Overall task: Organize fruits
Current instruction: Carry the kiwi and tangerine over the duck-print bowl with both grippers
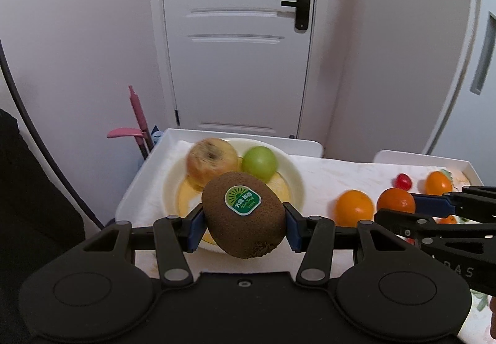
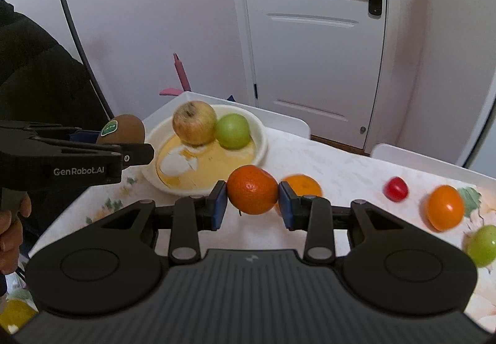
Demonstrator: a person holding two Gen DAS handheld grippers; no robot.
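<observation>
My left gripper (image 1: 244,224) is shut on a brown kiwi (image 1: 243,213) with a green sticker, held just above the near rim of the cream bowl (image 1: 293,170). The bowl holds a yellow apple (image 1: 211,161) and a green apple (image 1: 259,162). My right gripper (image 2: 252,204) is shut on a tangerine (image 2: 252,189), held above the table to the right of the bowl (image 2: 260,139). The left gripper and kiwi (image 2: 124,128) show at the left of the right wrist view.
On the table (image 2: 334,170) lie an orange (image 2: 305,184) behind the held tangerine, a red cherry tomato (image 2: 396,188), another orange (image 2: 445,207) and a green fruit (image 2: 482,246) at the right edge. White chair backs (image 1: 297,145) stand beyond the table.
</observation>
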